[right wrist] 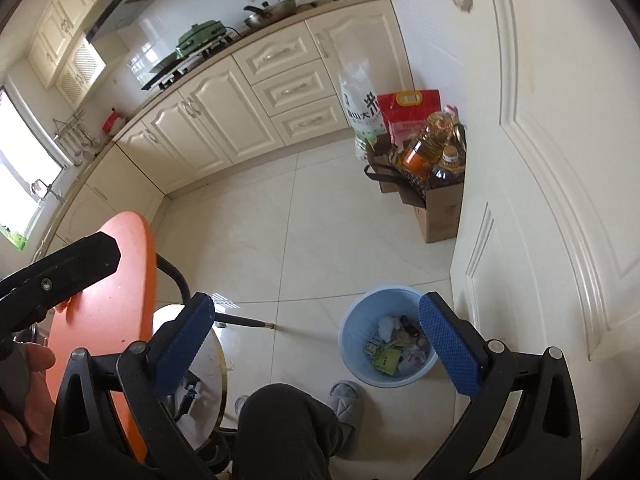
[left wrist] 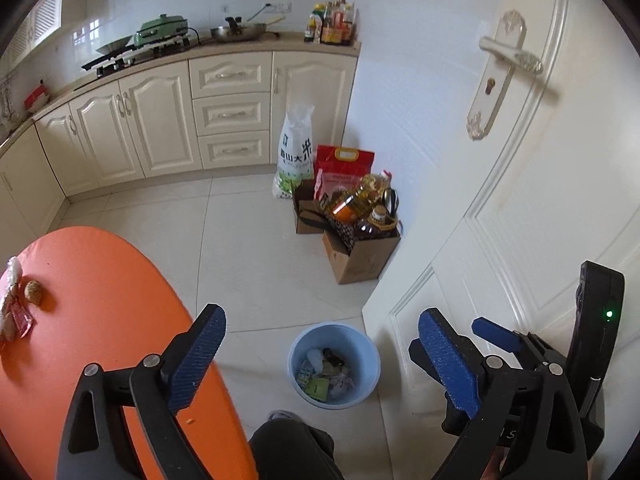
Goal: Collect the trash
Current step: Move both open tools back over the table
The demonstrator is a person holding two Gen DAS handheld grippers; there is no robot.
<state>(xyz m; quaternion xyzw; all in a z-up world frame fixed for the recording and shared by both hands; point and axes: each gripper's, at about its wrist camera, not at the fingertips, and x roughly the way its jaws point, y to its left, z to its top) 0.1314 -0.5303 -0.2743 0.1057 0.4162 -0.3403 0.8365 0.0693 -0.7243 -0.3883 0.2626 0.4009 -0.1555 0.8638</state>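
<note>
Both sets of jaws gape wide and empty above the round pale-blue plastic waste bin (right wrist: 386, 336).

The left gripper (left wrist: 320, 354) and the right gripper (right wrist: 316, 344) each stand with blue ribbed pads spread far apart and nothing between them; the bin shows through each gap, on the white tiled floor (right wrist: 304, 216) below. Inside the bin lie crumpled paper, wrappers and a small green packet. Just right of the bin stands a white panelled door (left wrist: 520, 200). Left of the bin is the round orange bench (left wrist: 100, 300), and on its far left edge, well apart from the bin, remain a walnut-like brown shell (left wrist: 33, 291), a red wrapper (left wrist: 22, 318) and other scraps. Near the bin on the floor, a person's dark trouser knee (right wrist: 280, 420) and grey slipper (right wrist: 346, 400) show. Beyond the bin, cardboard boxes (left wrist: 360, 256) of oil bottles sit against the door.
</note>
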